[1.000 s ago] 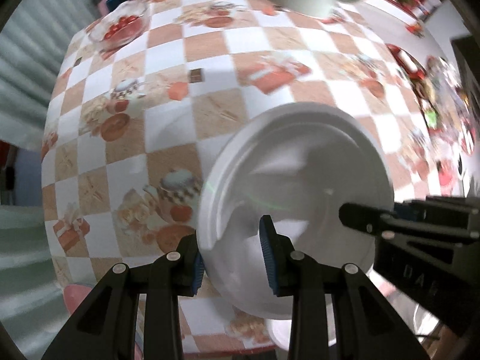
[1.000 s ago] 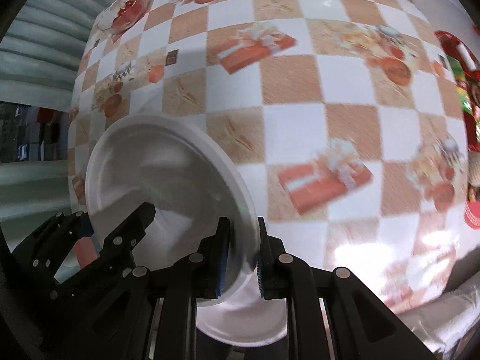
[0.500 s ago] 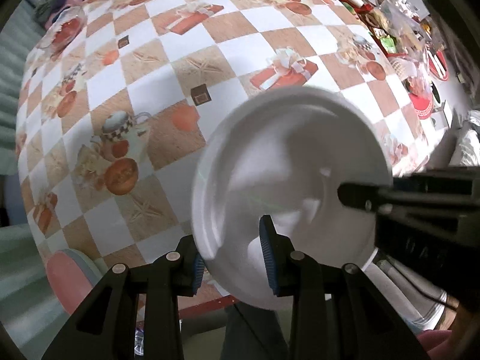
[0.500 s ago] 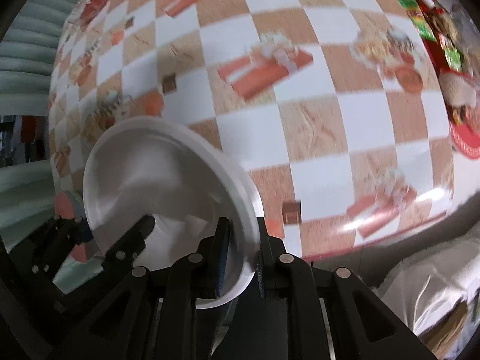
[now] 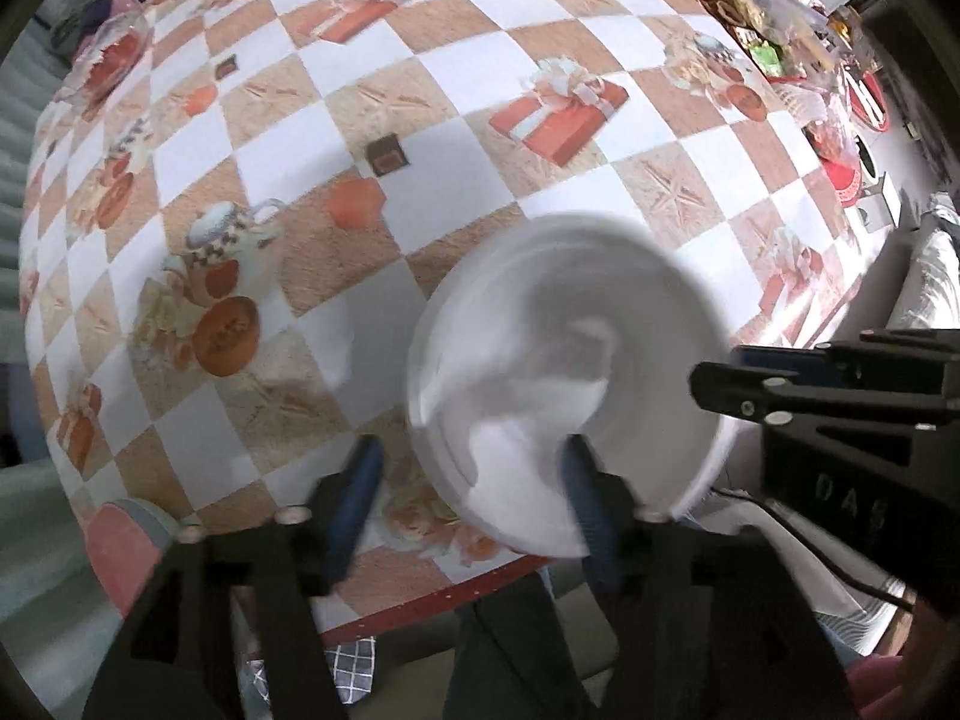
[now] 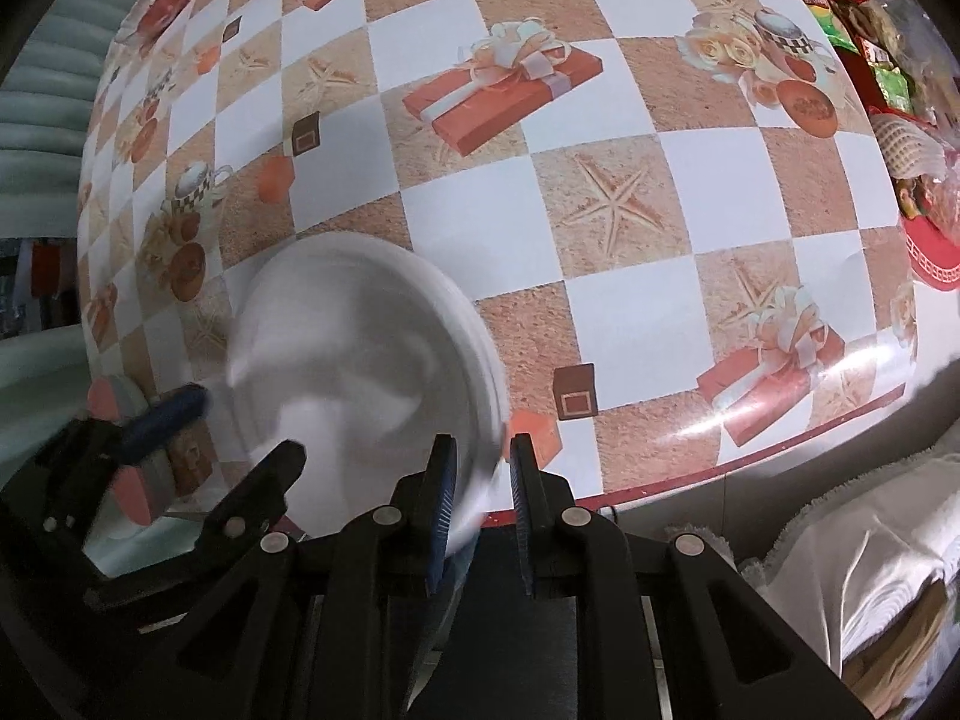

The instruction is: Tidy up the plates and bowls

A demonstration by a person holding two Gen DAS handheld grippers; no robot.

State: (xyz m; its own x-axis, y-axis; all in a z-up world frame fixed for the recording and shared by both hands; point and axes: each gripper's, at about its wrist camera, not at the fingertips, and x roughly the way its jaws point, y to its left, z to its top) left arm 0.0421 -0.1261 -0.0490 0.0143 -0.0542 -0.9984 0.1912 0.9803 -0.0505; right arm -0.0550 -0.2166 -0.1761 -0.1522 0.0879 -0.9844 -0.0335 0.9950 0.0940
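A white plate (image 5: 570,372) hangs blurred just above the near part of the checkered table (image 5: 420,120). My right gripper (image 6: 481,501) is shut on the plate (image 6: 360,360) at its right rim, which sits pinched between the two blue pads. My left gripper (image 5: 471,504) is at the opposite rim with its jaws opening. One left pad (image 5: 354,498) stands clear of the plate's outside and the other sits inside the dish. In the right wrist view the left gripper's blue pad (image 6: 168,417) shows apart from the rim.
A glass bowl with red contents (image 5: 114,54) stands at the table's far left. A red basket of snack packets (image 5: 840,120) crowds the right side. The red-trimmed table edge (image 6: 720,471) is close below, with a pink stool (image 5: 114,540) and white cloth (image 6: 870,570) beyond it.
My left jaws have spread wide and let go of the plate's rim. Both grippers and the plate have shifted toward the table's near edge. The right grip has not changed.
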